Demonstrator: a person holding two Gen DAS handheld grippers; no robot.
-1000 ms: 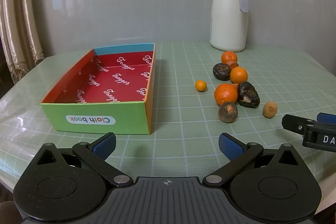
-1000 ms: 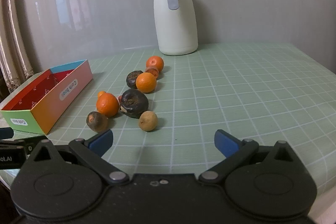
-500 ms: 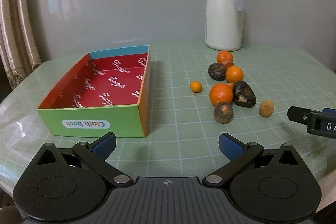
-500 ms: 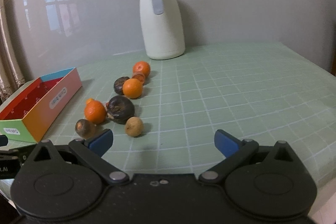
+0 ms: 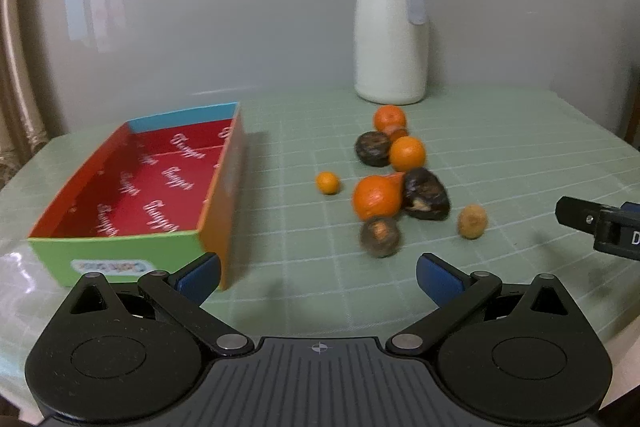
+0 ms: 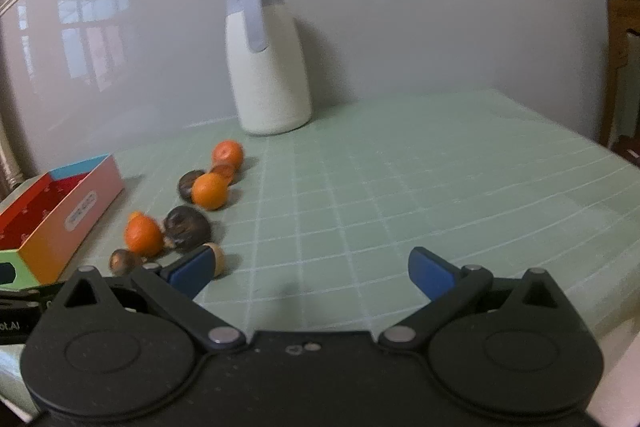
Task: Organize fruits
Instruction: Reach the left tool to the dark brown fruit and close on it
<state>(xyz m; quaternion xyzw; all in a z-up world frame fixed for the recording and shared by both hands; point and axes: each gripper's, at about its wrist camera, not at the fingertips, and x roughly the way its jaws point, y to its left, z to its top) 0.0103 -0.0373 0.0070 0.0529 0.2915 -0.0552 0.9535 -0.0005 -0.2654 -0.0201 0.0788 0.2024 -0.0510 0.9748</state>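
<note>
Several fruits lie loose on the green checked table (image 5: pixel 500 155): oranges (image 5: pixel 376 197) (image 6: pixel 209 190), dark fruits (image 5: pixel 426 193) (image 6: pixel 187 228), a small orange (image 5: pixel 328 183) and a tan fruit (image 5: pixel 473 222) (image 6: pixel 216 258). An open box with a red inside (image 5: pixel 152 183) (image 6: pixel 60 215) stands left of them, holding no fruit. My left gripper (image 5: pixel 318 273) is open and empty, near the box's front corner. My right gripper (image 6: pixel 310 273) is open and empty, right of the fruits; its tip shows in the left wrist view (image 5: pixel 600 227).
A white jug with a grey lid (image 5: pixel 390 31) (image 6: pixel 266 59) stands at the back by the grey wall. A curtain (image 5: pixel 16 75) hangs at the far left. Wooden furniture (image 6: pixel 622 67) stands past the table's right edge.
Both grippers have shifted: the left view has moved closer to the box and fruits, and the right view has swung right, so the fruits sit further left. Both stay open.
</note>
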